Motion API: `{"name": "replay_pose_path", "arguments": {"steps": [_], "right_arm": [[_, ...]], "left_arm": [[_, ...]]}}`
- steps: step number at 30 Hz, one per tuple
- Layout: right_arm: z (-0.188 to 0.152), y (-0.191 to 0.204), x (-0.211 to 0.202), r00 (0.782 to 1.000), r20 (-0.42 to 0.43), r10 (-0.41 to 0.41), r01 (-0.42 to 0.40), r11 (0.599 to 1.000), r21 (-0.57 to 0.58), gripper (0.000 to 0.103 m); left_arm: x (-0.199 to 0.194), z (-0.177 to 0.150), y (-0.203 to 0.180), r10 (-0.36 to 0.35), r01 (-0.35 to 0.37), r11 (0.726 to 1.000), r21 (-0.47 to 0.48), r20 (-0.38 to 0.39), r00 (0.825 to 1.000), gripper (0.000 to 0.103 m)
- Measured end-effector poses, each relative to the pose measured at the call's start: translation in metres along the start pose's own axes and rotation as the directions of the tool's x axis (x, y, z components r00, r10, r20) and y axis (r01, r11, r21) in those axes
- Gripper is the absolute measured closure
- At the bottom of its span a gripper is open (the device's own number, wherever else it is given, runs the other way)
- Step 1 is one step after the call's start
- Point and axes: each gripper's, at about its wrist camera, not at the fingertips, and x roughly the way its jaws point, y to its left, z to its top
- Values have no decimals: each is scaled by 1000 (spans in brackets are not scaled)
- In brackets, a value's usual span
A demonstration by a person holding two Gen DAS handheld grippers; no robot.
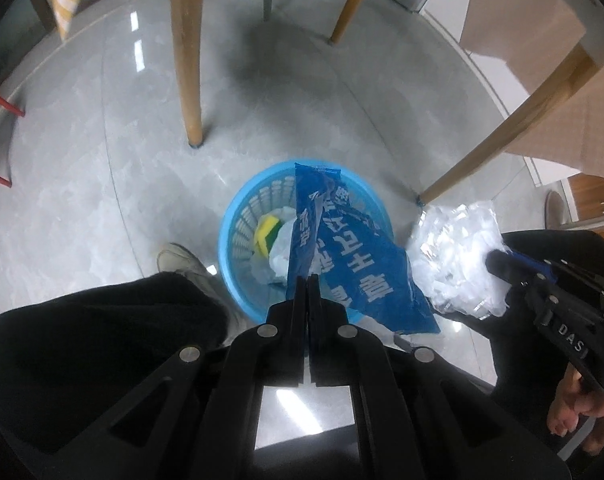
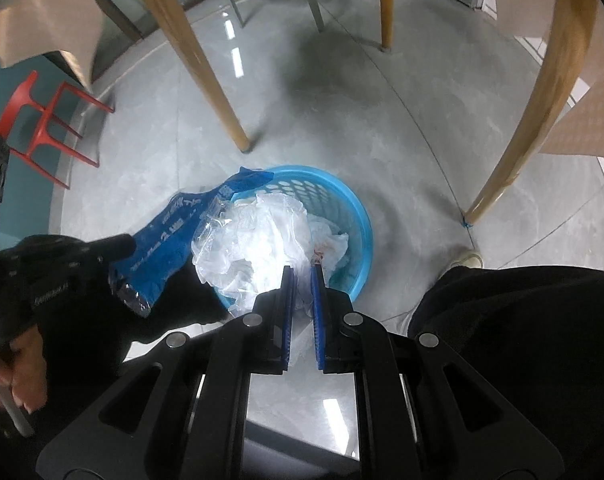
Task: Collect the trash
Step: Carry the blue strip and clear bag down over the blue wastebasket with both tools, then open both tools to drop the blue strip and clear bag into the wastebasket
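Over grey tiles and a round blue plastic basket (image 1: 237, 216), my left gripper (image 1: 308, 278) pinched a limp blue printed wrapper (image 1: 354, 268); my right gripper (image 2: 302, 270) pinched light crinkly clear plastic (image 2: 253, 240) by an edge.

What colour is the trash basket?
Light blue basket, with slotted sides; clearest in the left wrist view.

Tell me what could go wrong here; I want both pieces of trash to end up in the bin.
The blue wrapper in the left tool hangs across the blue basket's rim and may drop outside. The clear plastic in the right tool is bulky and light, so it may cling or spill over.
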Motion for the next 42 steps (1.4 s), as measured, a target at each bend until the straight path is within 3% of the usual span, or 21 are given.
{"name": "replay_pose_path", "arguments": {"steps": [5, 9, 13, 23, 30, 32, 36, 42], "right_arm": [[11, 0, 32, 998, -53, -16, 17, 1000, 20, 95], [22, -3, 60, 995, -96, -39, 42, 999, 27, 95], [29, -10, 91, 986, -154, -68, 74, 997, 34, 95], [39, -18, 126, 972, -221, -84, 98, 994, 54, 95], [37, -21, 136, 967, -242, -81, 97, 994, 56, 92], [37, -21, 139, 966, -250, -71, 89, 994, 60, 91], [35, -20, 142, 964, -260, -49, 67, 996, 63, 74], [34, -19, 136, 967, -252, -36, 53, 997, 61, 69]], "left_arm": [[22, 10, 3, -15, 14, 1000, -12, -56, 998, 103], [38, 17, 2, 13, -12, 1000, 9, -86, 996, 103], [70, 26, 9, 34, -34, 999, 2, -166, 985, 103], [105, 40, 12, 77, -73, 997, 28, -243, 967, 103], [111, 42, 13, 77, -69, 997, 42, -252, 965, 102], [113, 42, 12, 91, -80, 995, 56, -243, 966, 93], [109, 42, 10, 124, -110, 991, 78, -207, 970, 84], [101, 43, 8, 133, -123, 990, 70, -172, 976, 81]]}}
